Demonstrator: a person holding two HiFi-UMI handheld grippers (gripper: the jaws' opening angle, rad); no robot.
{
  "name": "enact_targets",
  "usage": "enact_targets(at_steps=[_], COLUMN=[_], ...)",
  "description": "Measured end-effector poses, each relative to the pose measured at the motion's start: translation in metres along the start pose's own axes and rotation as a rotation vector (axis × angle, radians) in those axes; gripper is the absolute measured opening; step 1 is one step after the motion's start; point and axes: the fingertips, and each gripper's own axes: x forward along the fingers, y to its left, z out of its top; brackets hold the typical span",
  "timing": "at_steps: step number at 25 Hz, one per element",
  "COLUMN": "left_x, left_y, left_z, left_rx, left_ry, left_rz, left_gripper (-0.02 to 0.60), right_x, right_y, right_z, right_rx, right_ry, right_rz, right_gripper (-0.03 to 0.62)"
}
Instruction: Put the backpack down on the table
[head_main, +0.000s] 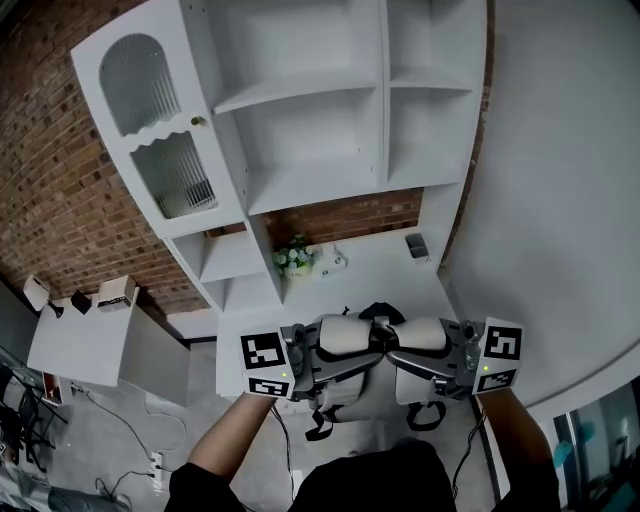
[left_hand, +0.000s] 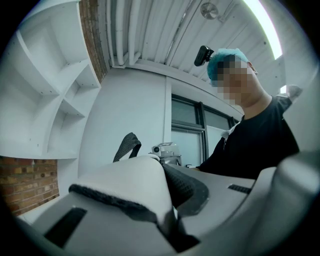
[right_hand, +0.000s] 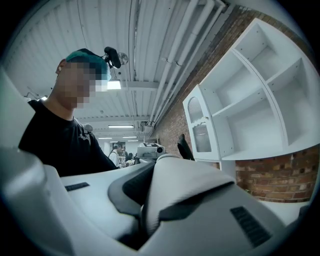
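Observation:
A white backpack (head_main: 345, 395) with black trim hangs in front of me at the near edge of the white table (head_main: 390, 270), its black webbing (head_main: 318, 425) dangling below. Both grippers point toward each other and hold it up by its padded shoulder straps. My left gripper (head_main: 368, 352) is shut on the left strap (head_main: 350, 333); between its jaws (left_hand: 167, 220) lies the strap's white padding (left_hand: 130, 185) edged in black mesh. Likewise my right gripper (head_main: 400, 352) is shut on the right strap (head_main: 425, 333), which fills its jaws (right_hand: 142, 225) as white padding (right_hand: 185, 185). The black top handle (head_main: 380, 312) stands up between them.
A tall white shelf unit (head_main: 300, 120) rises from the back of the table against a brick wall. A flower pot (head_main: 295, 258) and a small dark cup (head_main: 417, 245) stand on the table top. A low white side table (head_main: 80, 345) is at the left; cables (head_main: 140, 440) lie on the floor.

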Motion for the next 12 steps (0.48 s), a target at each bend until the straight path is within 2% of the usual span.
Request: enact_targets(at_steps=[8,12], left_x=[-0.015,-0.015], left_y=[0.039,0.067], left_z=[0.011,0.007], left_rx=[0.009,0.001], left_ry=[-0.02,-0.03], left_rz=[0.011,0.031], left_gripper=[0.041,0.041], right_x=[0.017,0.016], right_y=[-0.039,-0.067], right_z=[0.01,0.006], right_rx=[-0.019,0.009], right_ry=[-0.024,-0.009], right_rz=[0.002,0.02], right_gripper=[0.038,0.038])
